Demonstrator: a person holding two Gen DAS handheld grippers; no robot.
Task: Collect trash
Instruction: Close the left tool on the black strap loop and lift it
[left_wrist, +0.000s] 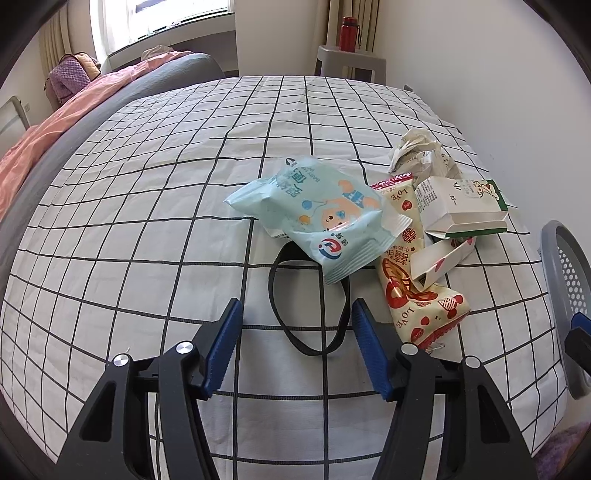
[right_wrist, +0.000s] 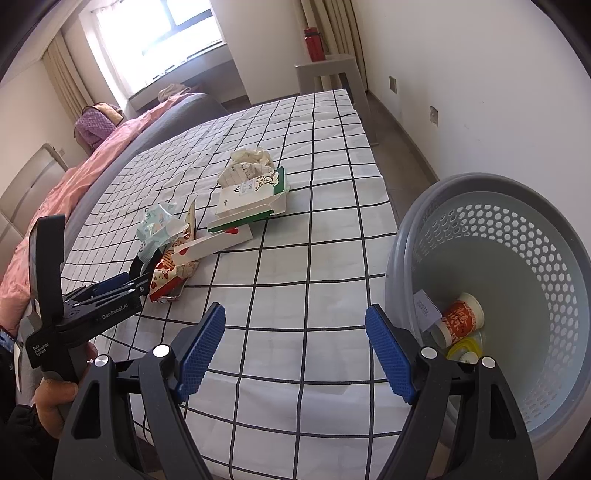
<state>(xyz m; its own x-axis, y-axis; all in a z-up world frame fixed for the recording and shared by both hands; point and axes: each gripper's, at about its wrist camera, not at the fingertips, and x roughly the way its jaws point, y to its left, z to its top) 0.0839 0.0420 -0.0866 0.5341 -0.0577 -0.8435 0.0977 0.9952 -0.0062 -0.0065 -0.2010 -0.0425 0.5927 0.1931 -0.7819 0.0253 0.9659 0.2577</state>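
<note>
A pile of trash lies on the checked bed: a light blue wipes packet (left_wrist: 325, 221), a cream and red "LOVE" wrapper (left_wrist: 417, 284), a white and green carton (left_wrist: 461, 210), a small white box with hearts (left_wrist: 439, 258), crumpled paper (left_wrist: 421, 155) and a black band loop (left_wrist: 310, 306). My left gripper (left_wrist: 295, 332) is open, low over the band, just short of the blue packet. My right gripper (right_wrist: 295, 339) is open and empty over the bed's near edge. The grey basket (right_wrist: 413, 236) at right holds a red cup (right_wrist: 461, 317). The pile shows in the right wrist view (right_wrist: 236, 206).
A pink quilt (left_wrist: 55, 125) lies along the bed's left side. A grey side table (right_wrist: 328, 70) with a red bottle (right_wrist: 314, 44) stands at the far end. The wall and floor run along the right of the bed.
</note>
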